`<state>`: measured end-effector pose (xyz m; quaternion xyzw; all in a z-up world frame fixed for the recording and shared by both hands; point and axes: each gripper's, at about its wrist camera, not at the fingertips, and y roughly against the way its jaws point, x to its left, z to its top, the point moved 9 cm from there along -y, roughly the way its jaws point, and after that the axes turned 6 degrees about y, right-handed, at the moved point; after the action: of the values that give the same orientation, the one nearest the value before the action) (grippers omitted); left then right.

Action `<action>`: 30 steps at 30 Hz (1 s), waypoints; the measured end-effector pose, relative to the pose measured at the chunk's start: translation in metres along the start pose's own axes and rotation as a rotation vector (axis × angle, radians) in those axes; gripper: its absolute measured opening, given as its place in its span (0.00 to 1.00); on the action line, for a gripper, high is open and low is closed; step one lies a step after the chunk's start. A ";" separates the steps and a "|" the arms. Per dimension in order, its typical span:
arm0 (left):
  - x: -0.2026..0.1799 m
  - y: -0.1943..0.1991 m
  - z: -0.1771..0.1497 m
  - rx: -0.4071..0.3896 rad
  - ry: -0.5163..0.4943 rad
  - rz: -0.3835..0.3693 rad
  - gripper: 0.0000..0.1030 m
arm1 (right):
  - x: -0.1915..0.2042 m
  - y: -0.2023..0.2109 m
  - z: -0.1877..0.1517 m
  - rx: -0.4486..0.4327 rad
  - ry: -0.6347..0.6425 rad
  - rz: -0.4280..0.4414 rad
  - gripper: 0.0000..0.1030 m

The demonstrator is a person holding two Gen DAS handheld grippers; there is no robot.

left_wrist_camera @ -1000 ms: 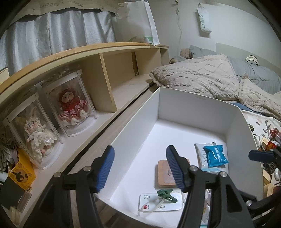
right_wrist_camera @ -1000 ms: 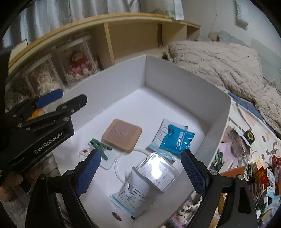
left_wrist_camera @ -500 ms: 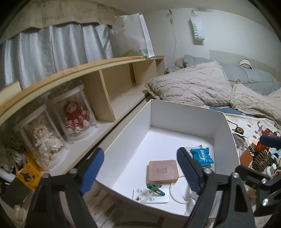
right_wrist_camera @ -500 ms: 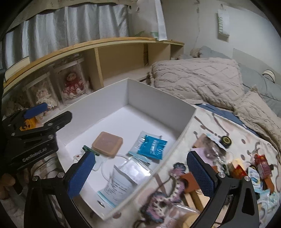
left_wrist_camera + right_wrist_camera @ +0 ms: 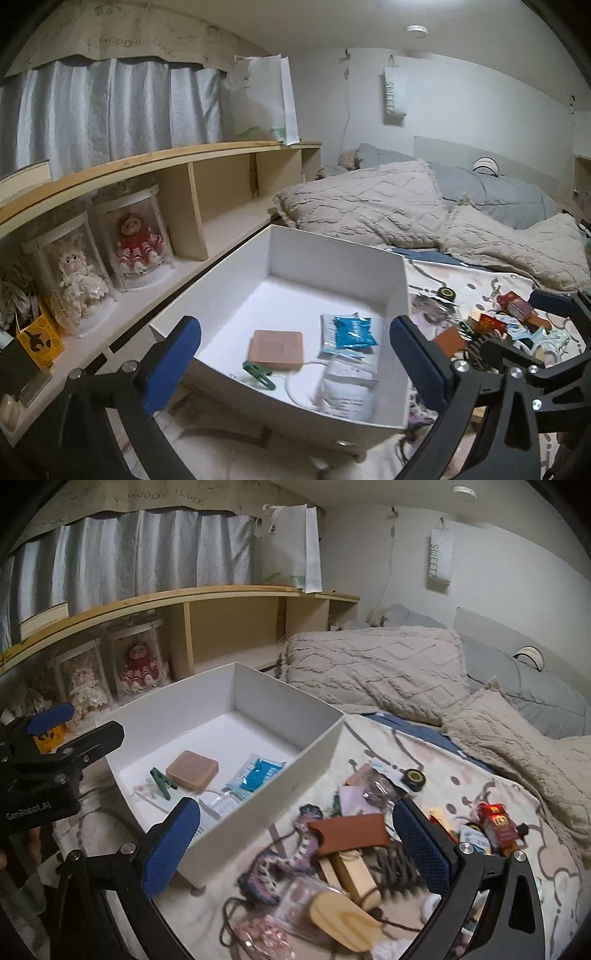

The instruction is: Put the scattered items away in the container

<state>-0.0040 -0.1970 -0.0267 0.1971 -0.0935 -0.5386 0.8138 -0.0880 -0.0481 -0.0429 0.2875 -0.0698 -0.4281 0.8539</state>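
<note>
The left tool [image 5: 295, 347], jaws opening and empty, hangs over the near wall of the white box [image 5: 332, 247], which sits at the bed's left edge beside the shelf, within reach of the clutter. The box holds a tan pad [image 5: 276, 349], a green clip [image 5: 258, 374] and a blue sachet [image 5: 354, 331]. Further right, the right tool [image 5: 295, 840], spread wide and empty, faces the scattered items [image 5: 347, 834] on the bed, likely to choose one.
</note>
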 end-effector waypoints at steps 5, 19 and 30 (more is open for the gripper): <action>-0.014 0.015 -0.006 -0.015 -0.007 -0.039 1.00 | -0.013 0.018 -0.017 -0.005 -0.012 -0.016 1.00; -0.035 0.042 -0.028 -0.033 -0.001 -0.074 1.00 | -0.042 0.057 -0.044 -0.063 -0.062 -0.043 1.00; -0.047 0.062 -0.045 -0.050 -0.059 -0.075 1.00 | -0.050 0.071 -0.059 -0.085 -0.080 -0.052 1.00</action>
<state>0.0457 -0.1231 -0.0386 0.1644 -0.0964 -0.5764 0.7947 -0.0489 0.0492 -0.0456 0.2355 -0.0784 -0.4638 0.8505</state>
